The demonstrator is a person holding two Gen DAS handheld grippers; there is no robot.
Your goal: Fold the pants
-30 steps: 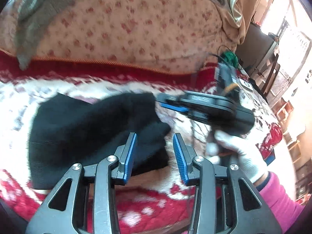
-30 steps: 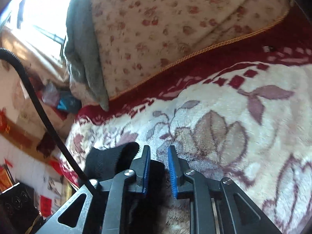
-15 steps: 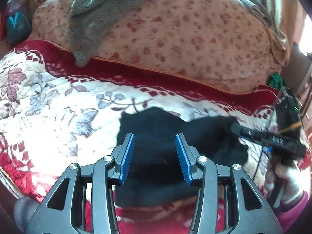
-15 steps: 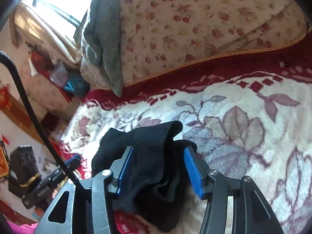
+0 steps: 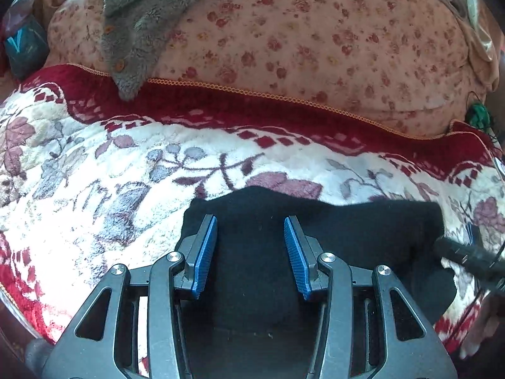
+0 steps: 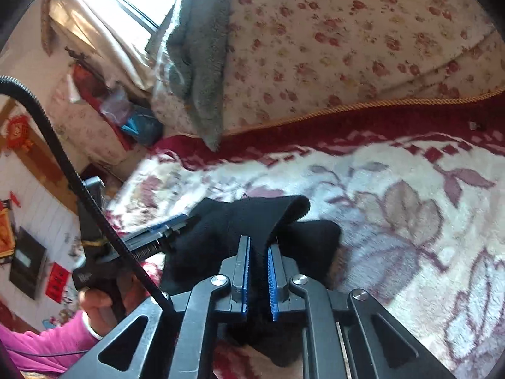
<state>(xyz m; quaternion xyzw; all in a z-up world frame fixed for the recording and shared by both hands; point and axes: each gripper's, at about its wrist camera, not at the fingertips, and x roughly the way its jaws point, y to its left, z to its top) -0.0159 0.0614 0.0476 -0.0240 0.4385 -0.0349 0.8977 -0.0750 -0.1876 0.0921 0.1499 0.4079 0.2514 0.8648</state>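
Fingers of the right gripper stood narrow, pinched on a raised ribbed fold of the black pants, while the left gripper hovered wide and empty over the same bundle, which lay bunched on the flowered blanket near its front edge, below the floral quilt and grey garment. We judged the step a regrasp for the next fold: we needed the left pads to close on the opposite edge at matching height, then both to lift together and draw the cloth taut, lest the loose layers slip.
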